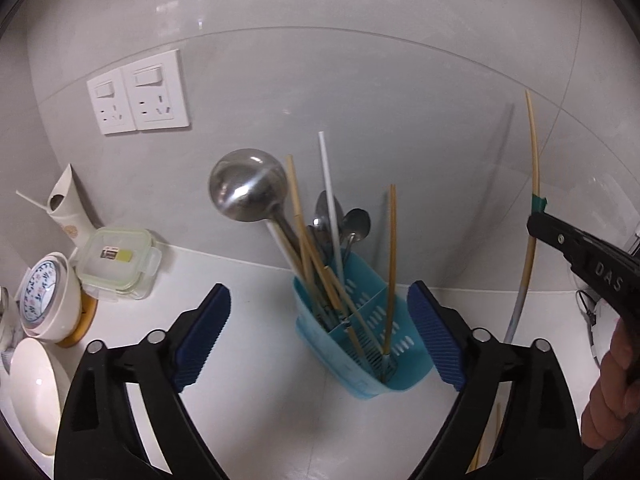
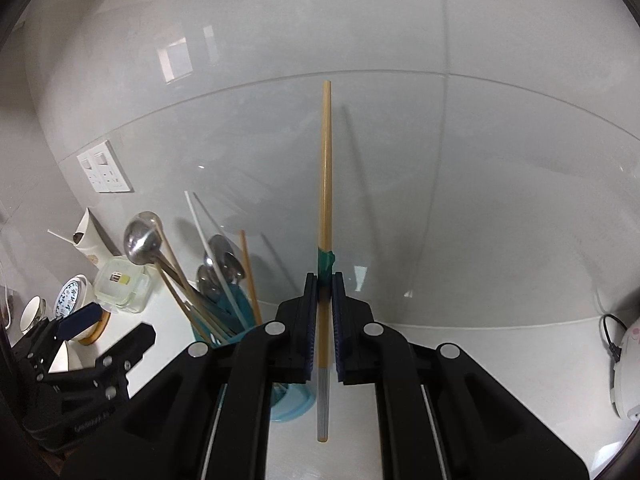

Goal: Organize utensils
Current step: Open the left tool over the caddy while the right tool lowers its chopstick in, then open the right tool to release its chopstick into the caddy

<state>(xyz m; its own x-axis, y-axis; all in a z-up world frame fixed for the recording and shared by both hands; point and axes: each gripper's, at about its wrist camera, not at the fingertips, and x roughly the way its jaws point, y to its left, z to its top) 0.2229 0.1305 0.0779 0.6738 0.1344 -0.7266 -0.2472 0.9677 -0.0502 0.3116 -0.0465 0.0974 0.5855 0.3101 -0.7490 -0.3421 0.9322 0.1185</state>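
left gripper (image 1: 320, 336): jaws wide apart, nothing between the blue pads (image 1: 203, 336)
caddy (image 1: 360, 376): light blue, slotted, on the white counter (image 1: 248, 400) just beyond the pads
caddy contents: steel ladle (image 1: 248, 186) bowl-up, leaning left; spoons (image 1: 356, 222); white stick (image 1: 330, 196); several wooden chopsticks, one (image 1: 391, 264) upright in the right compartment
right gripper (image 1: 538, 222): far right, clamped on a chopstick (image 1: 534, 152) with green tape; a hand (image 1: 612, 384) behind it
left side: lidded clear container (image 1: 118, 262), patterned bowl (image 1: 52, 300), white bowl (image 1: 34, 396)
wall: double socket plate (image 1: 138, 94), upper left
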